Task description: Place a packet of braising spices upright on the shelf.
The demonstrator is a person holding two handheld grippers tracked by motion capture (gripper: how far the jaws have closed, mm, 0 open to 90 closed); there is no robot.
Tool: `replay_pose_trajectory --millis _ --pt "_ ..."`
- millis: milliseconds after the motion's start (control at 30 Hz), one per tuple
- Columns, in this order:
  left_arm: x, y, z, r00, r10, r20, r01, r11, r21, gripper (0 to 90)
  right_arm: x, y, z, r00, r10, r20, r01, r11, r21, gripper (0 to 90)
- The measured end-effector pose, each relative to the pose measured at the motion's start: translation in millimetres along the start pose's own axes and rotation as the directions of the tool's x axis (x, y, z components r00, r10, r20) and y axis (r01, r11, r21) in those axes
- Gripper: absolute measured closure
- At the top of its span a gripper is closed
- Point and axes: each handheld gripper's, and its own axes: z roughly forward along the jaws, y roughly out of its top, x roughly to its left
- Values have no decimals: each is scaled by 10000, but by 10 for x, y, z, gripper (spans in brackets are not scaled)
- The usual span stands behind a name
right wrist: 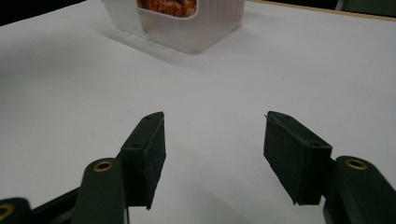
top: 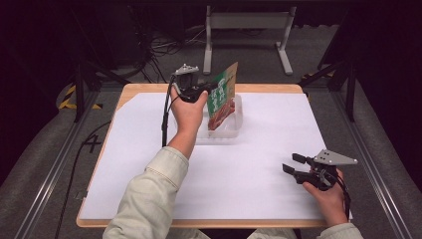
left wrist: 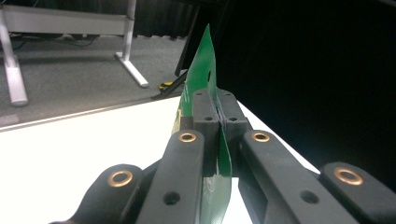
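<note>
A green and red snack packet [top: 222,94] stands on end in a clear plastic tub [top: 234,127] at the far middle of the table. My left gripper [top: 211,88] is shut on the packet's upper left edge; in the left gripper view the green packet [left wrist: 201,74] is pinched flat between the gripper [left wrist: 218,112] pads. My right gripper [top: 293,164] rests low over the white table sheet near the front right, open, with nothing between its fingers [right wrist: 144,149]. The tub [right wrist: 187,32] with the packet's red print lies ahead of it.
A white sheet [top: 259,164] covers most of the wooden table [top: 149,88]. Beyond the far edge stand a metal frame stand [top: 246,22] and cables on the grey floor. A black cable trails from the left gripper across the sheet.
</note>
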Motion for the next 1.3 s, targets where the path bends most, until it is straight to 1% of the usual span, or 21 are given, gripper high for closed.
replay_pose_trajectory --millis 167,300,367,467,567,600,633,667,700,733,767,867,967,1067,1133,1233,1300 --pt "20 -29 -32 10000 9 -19 -9 10000 -5 879 7 4 13 10000 19 -18 -19 10000 21 390" --pt "0 -50 -38 9998 210 -65 -211 9998 -53 879 9 11 25 10000 -26 -47 26 10000 36 391" --pt "-10 -58 -37 9997 231 -36 -231 9997 -75 874 10 15 34 10000 -58 -60 58 10000 12 390" --pt "-28 -70 -43 9992 384 -106 -385 9992 -101 859 13 19 43 10000 -50 -83 50 10000 29 390" --pt "-38 -75 -54 9990 389 -198 -393 9991 -174 835 12 23 49 9999 -71 -110 71 10000 45 390" --pt "-38 -72 -60 9987 462 -219 -467 9987 -193 827 11 24 50 9999 -71 -111 72 10000 39 390" --pt "-44 -70 -68 9984 513 -241 -518 9984 -240 811 10 25 51 9999 -78 -108 78 10000 28 390" --pt "-44 -70 -68 9984 513 -241 -518 9984 -240 768 10 25 51 9999 -78 -108 78 10000 28 390" --pt "-53 -62 -83 9967 719 -371 -739 9957 -567 704 12 28 54 9999 -88 -123 89 10000 12 390" --pt "-53 -62 -83 9967 719 -371 -739 9957 -567 654 12 28 54 9999 -88 -123 89 10000 12 390" --pt "-58 -57 -99 9965 777 -317 -800 9937 -781 654 12 29 56 9999 -81 -127 82 10000 22 389" --pt "-73 -44 -142 9943 997 -380 -1033 9889 -1066 522 11 42 68 9999 -89 -133 89 10000 -12 388" --pt "-98 -33 -221 9937 1106 -201 -1123 9843 -1362 443 13 59 98 9997 -146 -205 146 9999 -13 387" --pt "-132 -20 -334 9906 1364 -86 -1361 9784 -1557 406 12 80 128 9994 -183 -289 183 9998 -1 386" --pt "-145 -18 -409 9878 1555 -81 -1548 9755 -1561 385 8 104 147 9992 -211 -328 209 9998 -49 384" --pt "-158 -25 -513 9850 1724 -89 -1718 9739 -1484 366 -1 140 156 9991 -281 -327 277 9995 -116 375" --pt "-168 -44 -614 9813 1918 -166 -1922 9711 -1413 353 -17 178 147 9989 -325 -351 318 9993 -217 361"
